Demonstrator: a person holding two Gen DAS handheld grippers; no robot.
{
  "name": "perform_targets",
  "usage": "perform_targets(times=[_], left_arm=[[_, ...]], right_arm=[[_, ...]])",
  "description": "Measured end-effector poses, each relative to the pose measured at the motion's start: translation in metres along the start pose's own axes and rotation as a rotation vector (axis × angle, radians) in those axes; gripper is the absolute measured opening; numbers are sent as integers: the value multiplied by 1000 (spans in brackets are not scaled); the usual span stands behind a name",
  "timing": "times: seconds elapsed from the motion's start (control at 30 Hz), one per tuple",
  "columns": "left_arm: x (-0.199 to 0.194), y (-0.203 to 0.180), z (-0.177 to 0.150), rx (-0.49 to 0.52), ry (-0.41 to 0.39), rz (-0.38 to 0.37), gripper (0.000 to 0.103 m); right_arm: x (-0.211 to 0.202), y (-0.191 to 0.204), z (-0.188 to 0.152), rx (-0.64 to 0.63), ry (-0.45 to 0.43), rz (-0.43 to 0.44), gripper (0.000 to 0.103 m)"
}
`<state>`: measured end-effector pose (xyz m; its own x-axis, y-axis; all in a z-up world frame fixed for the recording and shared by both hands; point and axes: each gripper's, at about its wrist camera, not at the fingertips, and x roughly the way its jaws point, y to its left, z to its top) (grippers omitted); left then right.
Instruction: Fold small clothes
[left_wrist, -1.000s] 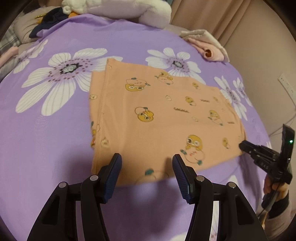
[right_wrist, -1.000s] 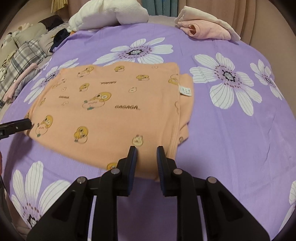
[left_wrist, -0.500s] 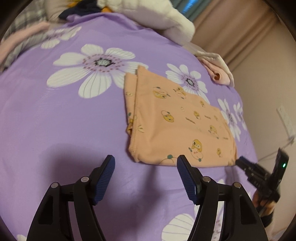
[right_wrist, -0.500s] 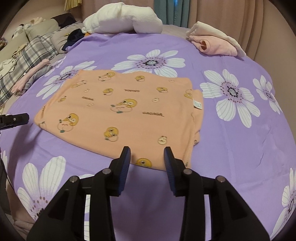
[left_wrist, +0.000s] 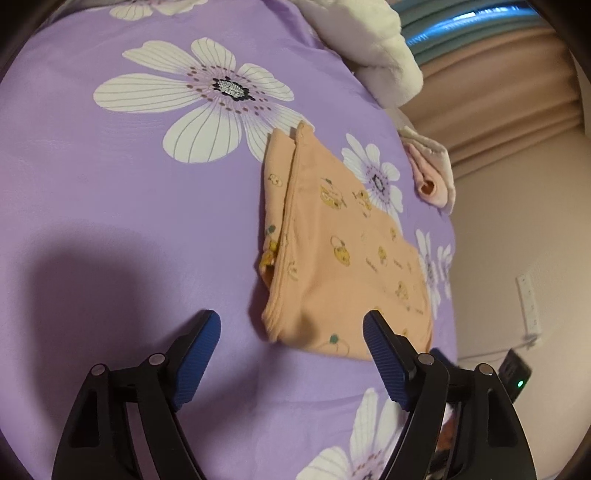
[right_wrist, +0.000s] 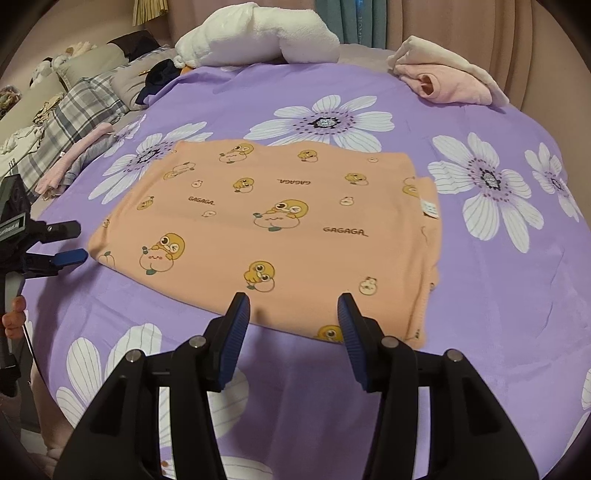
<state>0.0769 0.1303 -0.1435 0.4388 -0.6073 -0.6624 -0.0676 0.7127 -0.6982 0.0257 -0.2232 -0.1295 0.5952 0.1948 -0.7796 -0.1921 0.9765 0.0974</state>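
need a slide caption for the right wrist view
Open right claw hovers at the near edge of the folded orange garment on a purple floral bedspread.

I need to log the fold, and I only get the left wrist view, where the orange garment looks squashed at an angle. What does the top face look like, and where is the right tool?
Observer: The orange garment lies flat, printed with ducks and the word GAGAGA.
Operator: And the right tool?
Observer: The right tool is open, over the near hem, holding nothing.
Operator: Any label showing?
Observer: A white tag lies at the garment's right edge.
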Motion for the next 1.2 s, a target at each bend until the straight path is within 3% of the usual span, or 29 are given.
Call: perform_targets(times=[0.43,0.63,0.67,0.7,0.73,0.77,0.8,0.9,1.1,1.2], left_arm=[[43,-13,40,10,31,-50,82],[67,-32,50,61,59,-51,82],[68,-34,51,59,52,-49,78],[68,-34,52,56,46,-47,64],[69,-34,52,58,47,-37,56],[70,-34,52,59,49,-19,40],[70,-34,52,61,48,-7,28],[68,-35,52,82,45,19,20],[60,-49,55,130,34,29,17],[54,-58,57,159,16,25,16]], right_arm=[[20,7,21,24,8,74,49],[55,11,54,46,21,130,49],[64,12,63,57,26,134,48],[71,12,70,69,30,134,48],[79,12,77,83,36,131,40],[89,12,86,93,43,125,31],[97,13,93,102,50,120,28],[118,17,108,120,64,96,14],[130,27,117,61,93,56,11],[107,29,108,59,74,105,11]])
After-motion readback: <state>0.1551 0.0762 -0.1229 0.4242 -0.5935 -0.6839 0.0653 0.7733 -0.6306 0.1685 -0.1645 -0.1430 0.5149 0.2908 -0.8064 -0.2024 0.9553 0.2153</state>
